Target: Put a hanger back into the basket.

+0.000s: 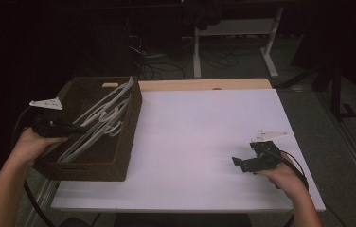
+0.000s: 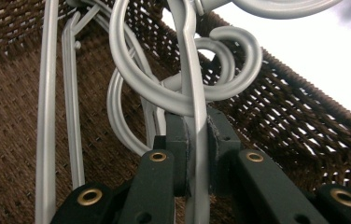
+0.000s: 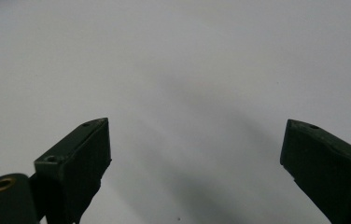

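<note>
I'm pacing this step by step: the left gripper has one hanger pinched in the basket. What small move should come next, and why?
Probably a slow, straight lift. The left gripper is shut on a white hanger whose bar crosses the hooks of other hangers in the wicker basket, so a quick pull could drag them along. The right gripper hangs open over the bare white table, free to help.

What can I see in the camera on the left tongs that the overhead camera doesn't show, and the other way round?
Left gripper view: the left tongs pinched shut on one grey hanger, hooks tangled close up.

High view: the white table, the whole basket, and the right tongs open above the table.

Both: the brown woven basket and the pile of grey hangers inside it.
</note>
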Tool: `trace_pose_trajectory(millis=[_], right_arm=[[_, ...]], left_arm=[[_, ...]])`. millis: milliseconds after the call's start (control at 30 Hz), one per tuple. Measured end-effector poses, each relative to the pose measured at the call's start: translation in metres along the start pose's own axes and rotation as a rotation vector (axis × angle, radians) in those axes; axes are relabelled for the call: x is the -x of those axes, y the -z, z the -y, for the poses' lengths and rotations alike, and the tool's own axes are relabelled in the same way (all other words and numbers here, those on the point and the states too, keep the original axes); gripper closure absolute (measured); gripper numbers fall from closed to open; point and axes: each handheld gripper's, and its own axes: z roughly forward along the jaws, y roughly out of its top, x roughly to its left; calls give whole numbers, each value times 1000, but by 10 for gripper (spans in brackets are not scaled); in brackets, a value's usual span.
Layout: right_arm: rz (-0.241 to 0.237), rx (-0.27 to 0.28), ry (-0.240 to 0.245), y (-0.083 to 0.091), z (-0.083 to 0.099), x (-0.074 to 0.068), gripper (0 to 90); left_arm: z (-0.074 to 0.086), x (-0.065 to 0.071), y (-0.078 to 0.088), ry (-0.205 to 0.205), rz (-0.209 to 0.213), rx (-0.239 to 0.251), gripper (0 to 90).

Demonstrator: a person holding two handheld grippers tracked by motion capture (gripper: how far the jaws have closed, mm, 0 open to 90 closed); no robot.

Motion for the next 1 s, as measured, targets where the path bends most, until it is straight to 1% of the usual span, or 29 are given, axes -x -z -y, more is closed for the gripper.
trace_pose_trajectory(millis=[33,133,200,233,267,333,400,433,467,500,533,567,600,633,733,767,833,867,933,1000], right_arm=[[-2,-1,0,0,0,0,83],[-4,-2,1,0,-1,-1,85],[-3,-4,3,-1,0,-1,85],[-4,-4,3,-1,0,-1,85],[-5,-4,3,-1,0,-1,85],[-4,-8,2,-1,0,-1,85],[-5,-8,3,-2,-1,-1,86],[-5,-7,5,-2,-1,-1,86],[-6,-6,6,-1,-1,-1,86],[-7,-6,8,-1,-1,-1,86],[-7,-7,7,-1,-1,-1,86],[-8,-7,8,-1,-1,-1,86],[-8,-6,7,-1,-1,-1,86],[-9,-4,6,-1,-1,-1,86],[-10,2,5,0,-2,-1,86],[-10,3,5,1,-2,-1,86],[-11,6,6,1,-2,-1,87],[-11,7,5,2,-3,-1,86],[-14,13,5,3,-4,-2,87],[-18,20,7,4,-6,-3,87]], left_arm=[[3,-3,-3,41,20,-2,811],[6,-3,-4,61,17,-20,810],[9,-5,-2,83,-11,-44,812],[10,-7,-2,88,2,-37,811],[10,-7,-3,89,7,-29,811],[8,-7,-7,72,-43,-44,810],[7,-9,-12,77,-41,-56,810],[8,-10,-17,82,-34,-79,807],[10,-11,-21,89,-17,-92,804],[11,-12,-24,93,-17,-107,782],[13,-12,-28,87,-47,-140,708],[14,-12,-31,85,-73,-169,604],[14,-13,-32,91,-73,-165,508],[14,-13,-29,87,-69,-132,452],[12,-11,-22,70,-62,-68,355],[11,-10,-21,70,-57,-51,341],[10,-7,-17,60,-52,-17,282],[9,-4,-14,55,-43,14,270],[5,0,-10,50,-34,59,231],[0,8,-7,39,-21,108,216]])
